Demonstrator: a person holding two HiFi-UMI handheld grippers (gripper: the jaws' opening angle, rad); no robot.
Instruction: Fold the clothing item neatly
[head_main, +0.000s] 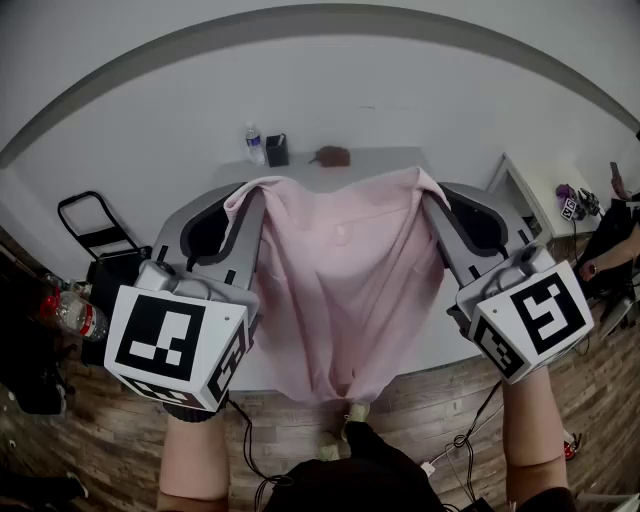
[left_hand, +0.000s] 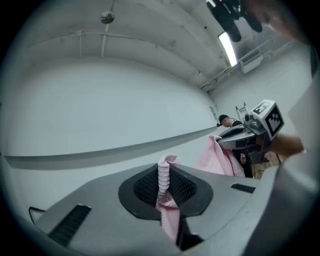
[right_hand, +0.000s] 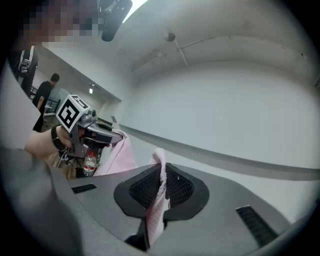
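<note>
Head view: your left gripper (head_main: 243, 203) and right gripper (head_main: 432, 195) each clamp a top corner of the pink garment (head_main: 345, 290), hanging mid-frame over the white table (head_main: 375, 160).

Garment (head_main: 340, 290) hangs btw L hand-held gripper (head_main: 244, 193) & R hand-held gripper (head_main: 432, 192); table (head_main: 385, 160) behind, bottle (head_main: 255, 145) on it.

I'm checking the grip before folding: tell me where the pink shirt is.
In the head view, the pink shirt hangs at centre, held up over the white table, its top corners pinched in the left tool and the right tool.
</note>
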